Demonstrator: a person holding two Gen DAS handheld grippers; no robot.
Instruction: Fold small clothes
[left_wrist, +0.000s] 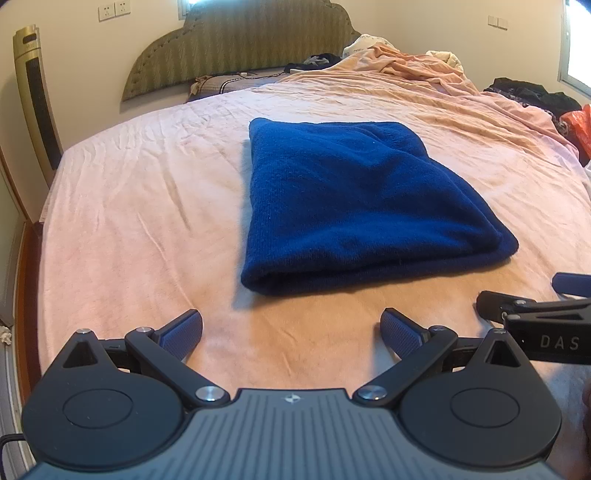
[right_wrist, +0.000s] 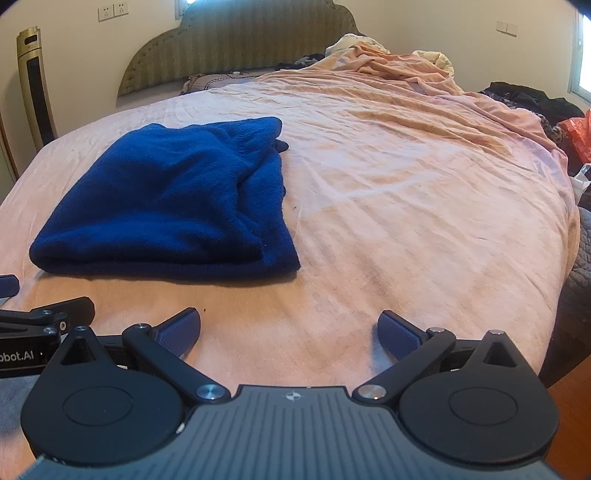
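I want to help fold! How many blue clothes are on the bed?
1. The folded blue cloth lies on the pink sheet, ahead of both open tools. Other clothes sit piled at the far right edge; any blue ones there would be hidden.

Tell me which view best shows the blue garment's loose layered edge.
The right wrist view: the blue garment turns its right side to this camera, so the stacked layers and a small protruding end show. In the left wrist view the blue garment shows mostly its smooth top and rounded near fold; that edge is hidden.
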